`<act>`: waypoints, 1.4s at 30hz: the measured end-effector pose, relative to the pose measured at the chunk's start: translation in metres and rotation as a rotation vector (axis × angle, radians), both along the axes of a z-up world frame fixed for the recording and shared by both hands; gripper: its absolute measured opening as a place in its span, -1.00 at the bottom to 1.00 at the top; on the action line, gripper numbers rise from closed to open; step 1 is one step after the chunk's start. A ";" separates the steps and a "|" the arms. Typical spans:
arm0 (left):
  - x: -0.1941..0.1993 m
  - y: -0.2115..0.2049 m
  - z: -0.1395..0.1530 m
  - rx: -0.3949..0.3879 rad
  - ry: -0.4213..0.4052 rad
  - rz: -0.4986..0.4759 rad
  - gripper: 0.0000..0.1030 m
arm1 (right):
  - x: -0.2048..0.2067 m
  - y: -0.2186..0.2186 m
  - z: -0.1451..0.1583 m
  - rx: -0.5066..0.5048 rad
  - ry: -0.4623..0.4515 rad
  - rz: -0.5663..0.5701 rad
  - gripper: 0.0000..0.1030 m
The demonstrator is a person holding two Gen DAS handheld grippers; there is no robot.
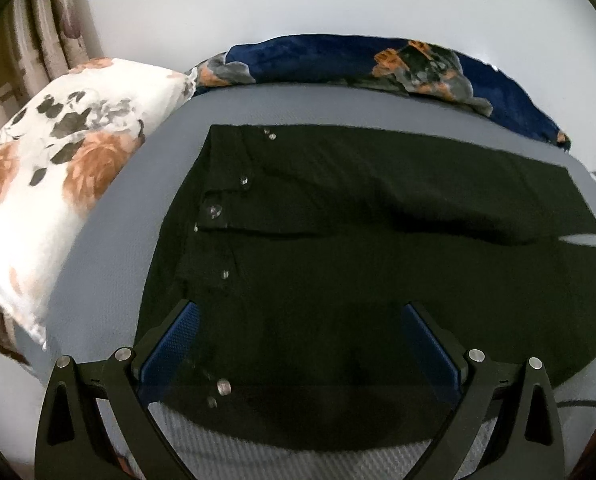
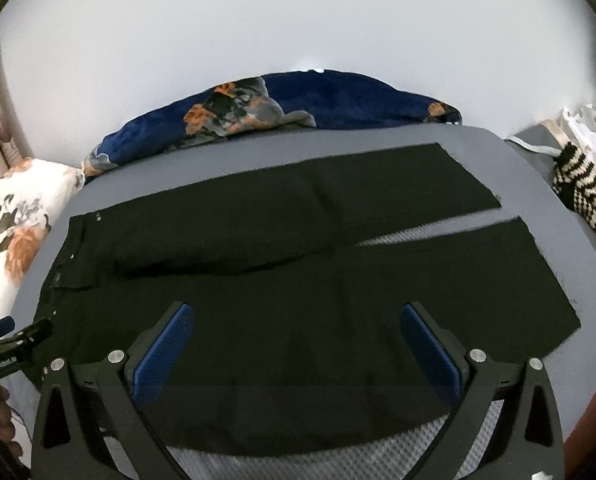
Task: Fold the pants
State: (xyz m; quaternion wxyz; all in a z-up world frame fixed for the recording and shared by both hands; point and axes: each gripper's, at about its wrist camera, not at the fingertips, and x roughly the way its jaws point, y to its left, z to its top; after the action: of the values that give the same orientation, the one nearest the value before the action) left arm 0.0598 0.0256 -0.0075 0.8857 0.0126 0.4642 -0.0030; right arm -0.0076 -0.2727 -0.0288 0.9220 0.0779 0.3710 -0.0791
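Observation:
Black pants lie flat on a grey bed sheet, waistband with metal buttons to the left and both legs stretched to the right. The right wrist view shows the pants with the two leg ends slightly apart at the right. My left gripper is open and empty, hovering over the near waist edge. My right gripper is open and empty over the near leg's front edge. The left gripper also shows at the left edge of the right wrist view.
A white floral pillow lies at the left. A navy floral blanket runs along the bed's far side against the white wall. A striped black-and-cream item and a dotted white cloth sit at the right.

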 end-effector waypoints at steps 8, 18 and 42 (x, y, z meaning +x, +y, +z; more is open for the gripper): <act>0.061 0.063 0.007 -0.154 0.005 0.039 0.94 | 0.053 0.028 -0.002 -0.064 0.025 0.126 1.00; 0.147 0.142 -0.023 -0.376 0.073 0.091 0.19 | 0.128 0.055 -0.009 0.043 0.061 0.269 1.00; 0.253 0.166 -0.075 -0.586 0.093 -0.084 -0.18 | 0.235 0.090 -0.060 0.124 0.137 0.324 1.00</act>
State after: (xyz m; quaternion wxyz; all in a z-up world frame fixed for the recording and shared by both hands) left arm 0.3125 0.1918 -0.0824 0.8285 -0.2247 0.4825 -0.1743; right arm 0.2275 -0.1829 -0.0887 0.8887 0.0683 0.4446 0.0884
